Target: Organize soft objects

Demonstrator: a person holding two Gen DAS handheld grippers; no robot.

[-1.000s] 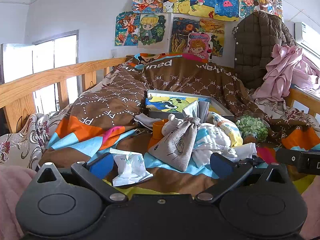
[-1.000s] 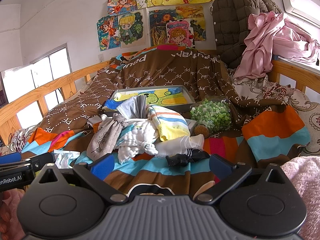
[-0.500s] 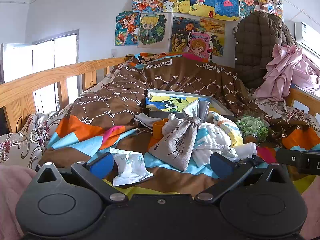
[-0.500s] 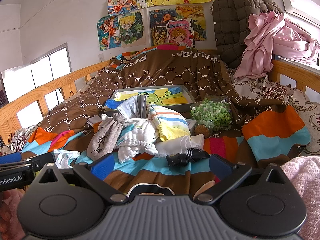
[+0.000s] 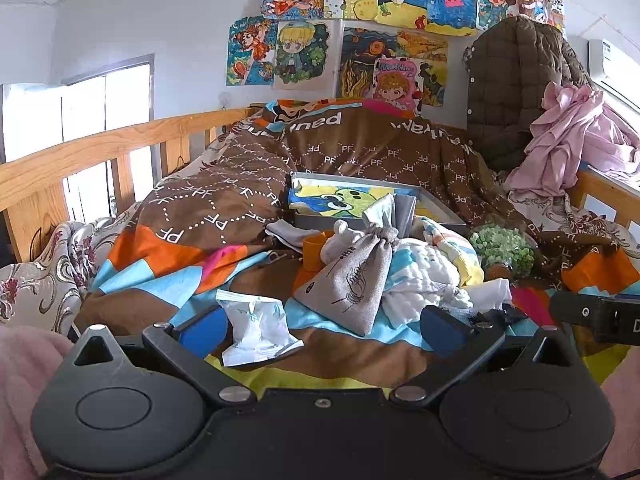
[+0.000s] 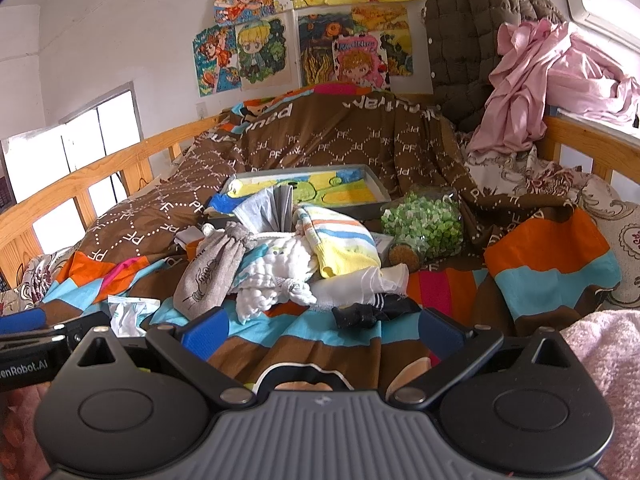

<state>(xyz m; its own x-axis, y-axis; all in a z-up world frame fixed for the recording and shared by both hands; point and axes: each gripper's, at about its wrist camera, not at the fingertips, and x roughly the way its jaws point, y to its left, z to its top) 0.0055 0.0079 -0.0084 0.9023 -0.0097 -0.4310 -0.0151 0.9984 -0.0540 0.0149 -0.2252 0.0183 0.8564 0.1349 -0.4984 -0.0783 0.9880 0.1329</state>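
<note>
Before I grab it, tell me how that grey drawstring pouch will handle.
The grey drawstring pouch is creased cloth slumped against the white muslin cloth, so it will probably sag and fold when lifted. Its cinched neck looks like the firmest place to pinch. It bulges slightly, so it may hold something; weight is unclear.

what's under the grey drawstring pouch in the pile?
The grey drawstring pouch leans on a white quilted cloth at its right, with an orange cup behind its left; its bottom lies on the striped blanket. Anything directly beneath is hidden.
</note>
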